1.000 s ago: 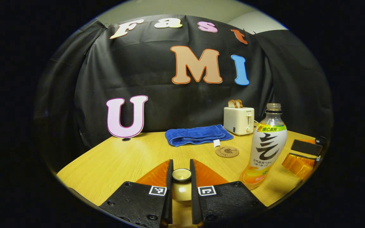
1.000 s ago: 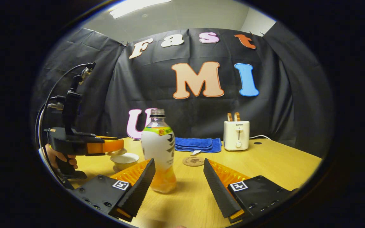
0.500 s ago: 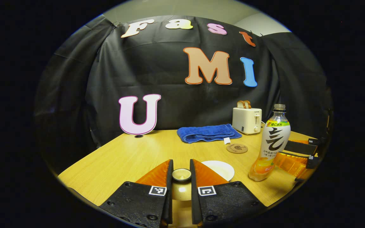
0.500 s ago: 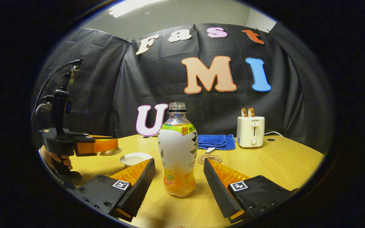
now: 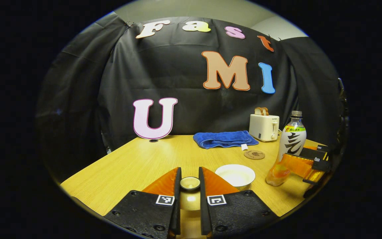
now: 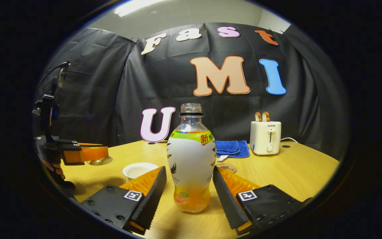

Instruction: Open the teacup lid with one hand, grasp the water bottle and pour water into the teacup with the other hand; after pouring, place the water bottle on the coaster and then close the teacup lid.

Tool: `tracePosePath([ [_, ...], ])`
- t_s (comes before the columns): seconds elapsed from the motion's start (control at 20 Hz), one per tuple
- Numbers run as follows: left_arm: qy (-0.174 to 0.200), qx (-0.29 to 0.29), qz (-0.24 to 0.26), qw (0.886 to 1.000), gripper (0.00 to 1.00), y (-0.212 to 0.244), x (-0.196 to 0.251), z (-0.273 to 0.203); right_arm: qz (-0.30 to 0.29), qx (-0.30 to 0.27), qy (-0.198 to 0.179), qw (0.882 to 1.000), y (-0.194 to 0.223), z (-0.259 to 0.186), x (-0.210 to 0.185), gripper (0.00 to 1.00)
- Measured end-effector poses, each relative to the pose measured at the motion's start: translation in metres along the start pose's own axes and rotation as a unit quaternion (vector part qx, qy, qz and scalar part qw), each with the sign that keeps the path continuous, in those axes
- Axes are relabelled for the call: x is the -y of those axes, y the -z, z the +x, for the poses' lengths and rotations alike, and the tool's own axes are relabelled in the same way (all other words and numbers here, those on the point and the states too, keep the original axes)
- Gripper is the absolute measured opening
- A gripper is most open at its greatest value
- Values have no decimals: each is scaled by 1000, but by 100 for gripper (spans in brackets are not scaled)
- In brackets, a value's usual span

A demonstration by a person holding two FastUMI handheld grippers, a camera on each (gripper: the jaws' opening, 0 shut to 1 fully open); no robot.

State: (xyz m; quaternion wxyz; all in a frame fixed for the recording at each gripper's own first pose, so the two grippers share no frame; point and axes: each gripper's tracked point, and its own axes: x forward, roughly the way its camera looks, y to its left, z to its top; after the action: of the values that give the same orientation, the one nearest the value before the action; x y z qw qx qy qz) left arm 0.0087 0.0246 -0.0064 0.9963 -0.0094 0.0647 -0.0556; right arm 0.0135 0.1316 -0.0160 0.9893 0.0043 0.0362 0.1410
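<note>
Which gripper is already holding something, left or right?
The left gripper: its fingers are shut on the lid. The right gripper is open, its fingers either side of the bottle.

r gripper (image 6: pixel 189 189) now astride bottle (image 6: pixel 191 159)

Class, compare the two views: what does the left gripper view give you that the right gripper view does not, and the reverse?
Left gripper view: the teacup lid close up, clamped by its knob between the fingers of the left gripper. Right gripper view: the hand holding that gripper, and a ceiling light. Shared: water bottle, open teacup, coaster, toaster, blue towel.
</note>
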Motion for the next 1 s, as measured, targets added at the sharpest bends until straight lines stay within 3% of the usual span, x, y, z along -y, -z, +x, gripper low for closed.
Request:
tracePosePath([
  [0.2, 1, 0, -8, 1000, 21, 3, -2, -5, 1, -3, 3, 1000, 0, 4, 0, 74],
  [0.6, 0, 6, -9, 1000, 21, 0, -6, -11, 23, -2, 16, 1000, -17, 17, 15, 73],
  [1.0, 0, -3, -17, 1000, 21, 6, -4, -14, -10, 42, 29, 999, -66, 52, 38, 73],
])
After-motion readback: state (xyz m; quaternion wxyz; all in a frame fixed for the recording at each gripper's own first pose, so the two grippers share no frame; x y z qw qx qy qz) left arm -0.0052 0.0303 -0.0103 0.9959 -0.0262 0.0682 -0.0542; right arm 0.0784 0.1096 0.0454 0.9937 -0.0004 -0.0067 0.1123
